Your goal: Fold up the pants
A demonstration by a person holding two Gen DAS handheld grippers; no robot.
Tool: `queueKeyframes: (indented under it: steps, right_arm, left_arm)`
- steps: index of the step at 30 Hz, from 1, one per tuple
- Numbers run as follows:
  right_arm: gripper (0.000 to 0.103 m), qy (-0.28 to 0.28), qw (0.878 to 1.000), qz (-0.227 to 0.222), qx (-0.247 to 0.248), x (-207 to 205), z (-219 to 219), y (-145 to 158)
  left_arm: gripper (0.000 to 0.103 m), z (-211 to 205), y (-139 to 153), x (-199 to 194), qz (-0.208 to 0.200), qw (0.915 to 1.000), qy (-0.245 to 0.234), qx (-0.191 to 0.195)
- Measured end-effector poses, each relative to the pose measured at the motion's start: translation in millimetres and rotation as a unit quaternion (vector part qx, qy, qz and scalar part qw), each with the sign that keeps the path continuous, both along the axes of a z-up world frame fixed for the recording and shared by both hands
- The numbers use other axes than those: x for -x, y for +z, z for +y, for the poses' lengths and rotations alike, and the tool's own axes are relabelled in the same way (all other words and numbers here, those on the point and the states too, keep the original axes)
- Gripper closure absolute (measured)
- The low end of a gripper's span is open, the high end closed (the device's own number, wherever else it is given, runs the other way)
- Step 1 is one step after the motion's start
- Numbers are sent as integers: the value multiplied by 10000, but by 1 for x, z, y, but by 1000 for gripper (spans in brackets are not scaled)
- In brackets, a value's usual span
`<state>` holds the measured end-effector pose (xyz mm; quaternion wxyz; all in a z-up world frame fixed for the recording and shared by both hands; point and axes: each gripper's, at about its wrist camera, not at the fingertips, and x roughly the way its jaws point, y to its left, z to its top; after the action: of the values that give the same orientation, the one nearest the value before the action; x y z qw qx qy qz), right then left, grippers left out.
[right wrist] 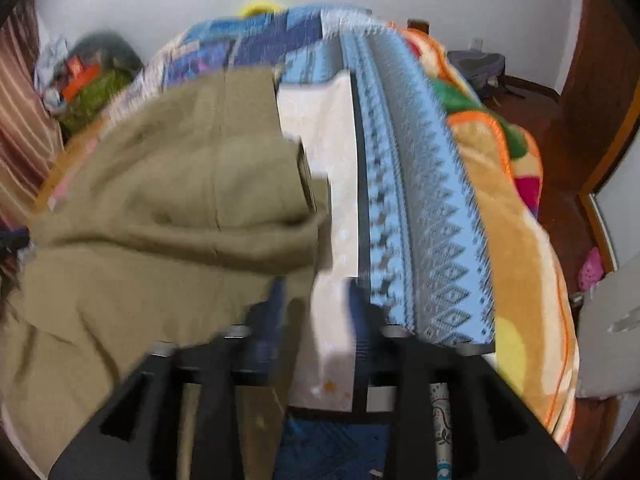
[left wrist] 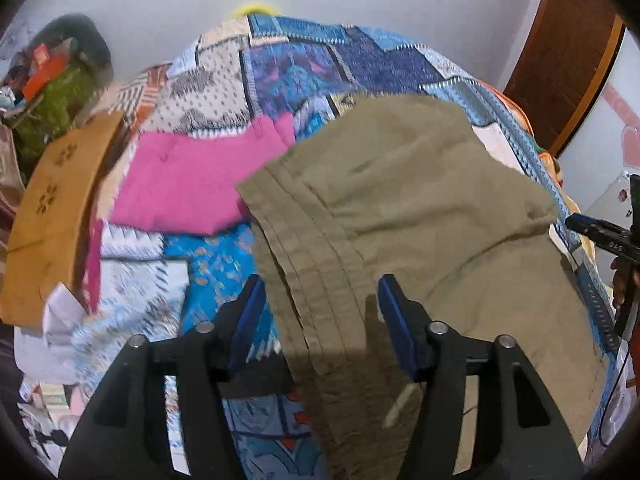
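Khaki pants (left wrist: 420,208) lie folded over on the patchwork bedspread (left wrist: 288,68), waistband edge toward my left gripper. My left gripper (left wrist: 322,292) is open, its blue pads on either side of the stacked waistband edge, above the cloth. In the right wrist view the pants (right wrist: 160,208) fill the left half, one layer doubled over. My right gripper (right wrist: 316,300) is open at the pants' right edge, over a white patch of bedspread (right wrist: 332,152); the view is blurred. The right gripper also shows at the left wrist view's right edge (left wrist: 592,228).
A folded pink garment (left wrist: 180,184) lies on the bed left of the pants. A wooden headboard (left wrist: 52,216) and a cluttered pile (left wrist: 60,80) stand at the left. An orange blanket (right wrist: 516,240) hangs off the right side. A wooden door (left wrist: 568,48) is at the back right.
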<state>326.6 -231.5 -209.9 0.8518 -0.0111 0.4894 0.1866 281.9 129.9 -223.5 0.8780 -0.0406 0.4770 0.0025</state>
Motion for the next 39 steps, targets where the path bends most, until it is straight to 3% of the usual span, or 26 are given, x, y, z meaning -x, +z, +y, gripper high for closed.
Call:
queueKeyframes:
  steps: [6,13,15,17,19,26,31,36,39]
  right_arm:
    - [52,-5,9993,-372,-95,-30,15,16]
    - [52,215,9994,90,-246,-61,33,-21]
    - [66,336,9986,196,-368,-58,39,-29]
    - [78,393,9990,36,-189,-51,45,-30]
    - [91,473,9983,-263,216,-44,50,-31]
    - [94,538,9952,-428,702,-39,54,-35]
    - [94,434,9953,-285,823,-44,56,-37]
    - [93,393,9970,2,673,-48,51,-29]
    - [89,363,9975,71,598,-43,47,-15]
  left_arm:
    - [37,6,-4,-29,120,9998,55,178]
    - [37,-1,-34,-47,527,9979,-47,366]
    - [37,-4,-39,-47,560,9979,-99,320]
    - [38,-8,-40,-46,521,9984,-152,128]
    - [50,-12,-37,-45,410,9989,-79,-234]
    - [50,-18,-37,-42,214,9946,114,-1007]
    - [48,-15,-38,-42,265,9956,104,-895]
    - [47,-12,-9,-27,130,9973,-53,-718]
    - [36,-5,14,-20,-123,9969,-29,-775]
